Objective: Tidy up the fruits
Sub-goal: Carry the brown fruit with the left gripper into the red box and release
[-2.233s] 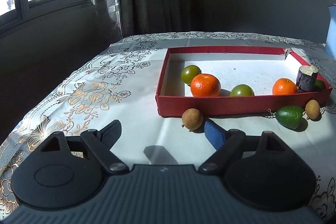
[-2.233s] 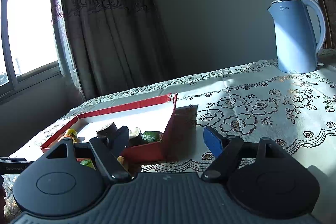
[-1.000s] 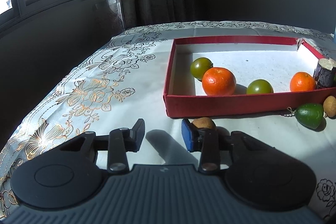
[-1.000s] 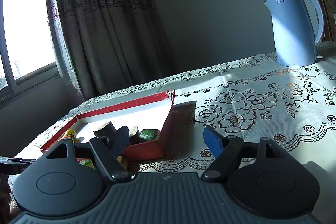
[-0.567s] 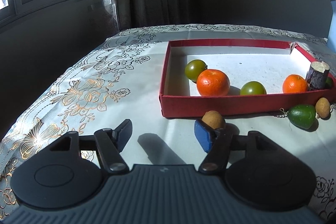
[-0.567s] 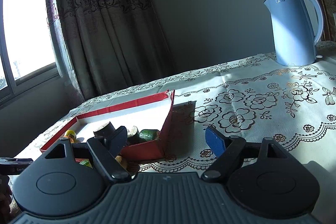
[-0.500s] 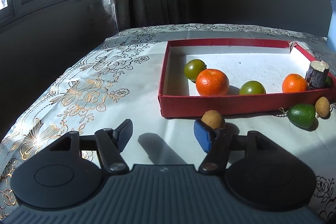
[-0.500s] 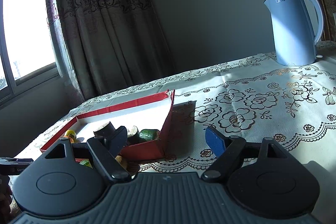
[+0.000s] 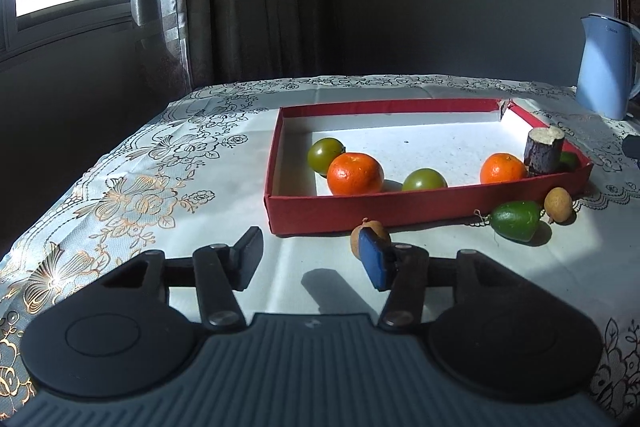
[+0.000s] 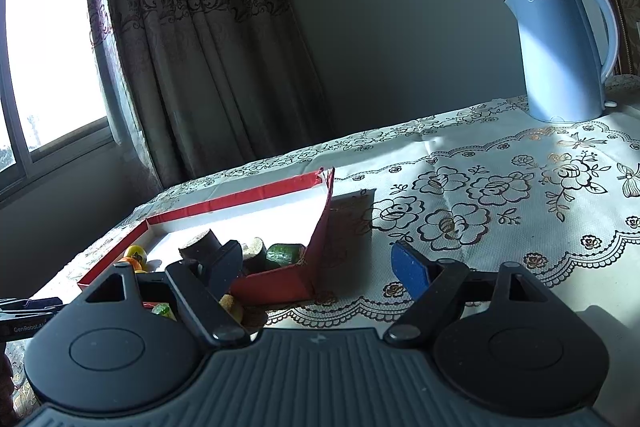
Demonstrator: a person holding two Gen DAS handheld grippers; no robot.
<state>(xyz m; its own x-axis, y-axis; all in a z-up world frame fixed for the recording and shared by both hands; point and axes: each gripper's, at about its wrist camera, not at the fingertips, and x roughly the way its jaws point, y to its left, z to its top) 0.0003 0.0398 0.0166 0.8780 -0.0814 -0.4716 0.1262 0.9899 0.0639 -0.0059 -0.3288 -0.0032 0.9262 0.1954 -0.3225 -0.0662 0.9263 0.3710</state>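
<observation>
The left gripper (image 9: 310, 259) was closing on nothing, the small round tan longan (image 9: 368, 233) outside its blue pad. Light, thin-shelled and prone to roll, it wanted a gentle pinch across its middle, by the red tray (image 9: 400, 213). The right gripper (image 10: 320, 263) sat spread, empty.

Two round orange mandarins (image 9: 355, 173) (image 9: 503, 168); two round green-brown fruits (image 9: 325, 155) (image 9: 424, 180); two small tan longans (image 9: 362, 237) (image 9: 558, 204); one oval green fruit (image 9: 515, 220); one dark cane stub (image 9: 543, 151); one red cardboard tray (image 9: 360, 213); one pale blue kettle (image 10: 560, 55).

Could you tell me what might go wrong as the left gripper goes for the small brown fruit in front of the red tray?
1. The left gripper is closing with nothing between its fingers; the small brown fruit sits behind the blue pad, so it may get nudged away.
2. Round, it could roll against the red tray wall.
</observation>
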